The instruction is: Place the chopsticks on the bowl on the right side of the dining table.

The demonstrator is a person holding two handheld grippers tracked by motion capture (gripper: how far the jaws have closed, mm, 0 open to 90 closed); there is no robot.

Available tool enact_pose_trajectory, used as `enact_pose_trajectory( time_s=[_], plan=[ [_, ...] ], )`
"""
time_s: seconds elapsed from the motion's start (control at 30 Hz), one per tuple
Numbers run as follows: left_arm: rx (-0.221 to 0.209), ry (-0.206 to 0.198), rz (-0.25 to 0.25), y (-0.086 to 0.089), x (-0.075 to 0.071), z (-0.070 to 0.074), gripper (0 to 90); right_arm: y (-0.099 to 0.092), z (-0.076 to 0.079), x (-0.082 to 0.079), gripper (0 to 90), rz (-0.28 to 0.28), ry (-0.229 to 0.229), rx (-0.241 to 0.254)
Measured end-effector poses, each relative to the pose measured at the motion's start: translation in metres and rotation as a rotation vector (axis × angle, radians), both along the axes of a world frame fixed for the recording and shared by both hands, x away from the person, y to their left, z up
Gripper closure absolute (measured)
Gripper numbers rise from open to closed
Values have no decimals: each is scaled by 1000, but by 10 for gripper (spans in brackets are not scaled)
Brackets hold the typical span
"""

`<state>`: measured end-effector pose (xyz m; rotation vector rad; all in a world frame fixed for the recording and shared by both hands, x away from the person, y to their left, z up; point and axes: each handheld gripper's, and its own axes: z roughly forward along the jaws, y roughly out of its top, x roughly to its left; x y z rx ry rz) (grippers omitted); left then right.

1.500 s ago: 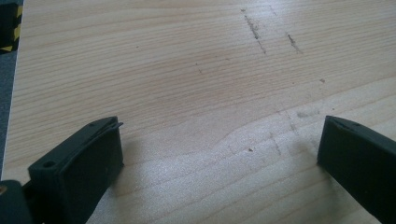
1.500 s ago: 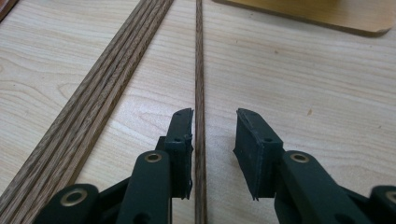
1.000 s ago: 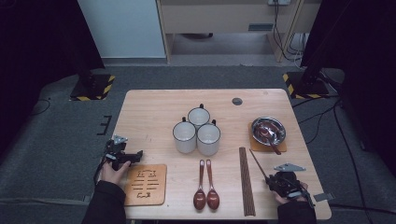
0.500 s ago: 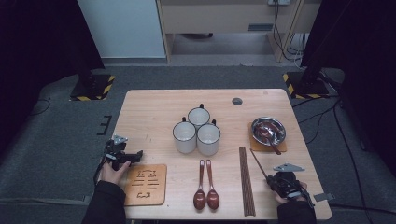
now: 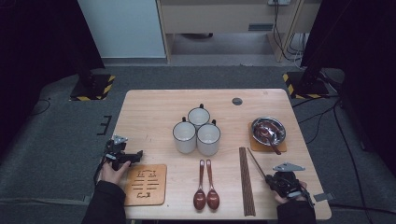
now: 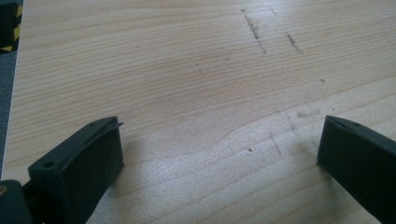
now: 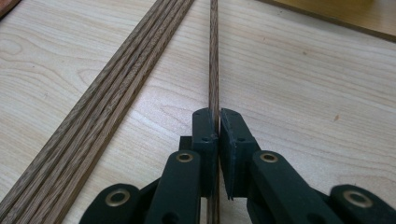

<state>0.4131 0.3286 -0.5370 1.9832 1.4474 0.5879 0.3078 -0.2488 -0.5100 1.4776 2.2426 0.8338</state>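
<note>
A single dark wooden chopstick lies slanted on the pale table, apart from a bundle of several chopsticks on its left. My right gripper is shut on the near end of that single chopstick, with both pads pressed against it. In the high view the right gripper sits at the front right of the table, and the chopstick runs from it toward the back left. At the table's left edge my left gripper is held low and stands open, with bare wood between its jaws.
Three white mugs cluster mid-table. Two dark red spoons lie at the front. A metal bowl holding a spoon rests on a mat at the right. A wooden trivet lies by the left hand. The chopstick bundle lies left of the right gripper.
</note>
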Motion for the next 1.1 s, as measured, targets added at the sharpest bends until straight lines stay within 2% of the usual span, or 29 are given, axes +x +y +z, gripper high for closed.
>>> enact_pose_trajectory(
  time_s=[0.17, 0.47, 1.1],
  plan=[
    [0, 0, 0, 0, 0, 0, 0, -1, -1, 4, 852, -8, 1, -5],
    [0, 0, 0, 0, 0, 0, 0, -2, 5, 12, 853, -19, -17, 22],
    [0, 0, 0, 0, 0, 0, 0, -2, 33, 15, 853, -8, -105, 81]
  ],
)
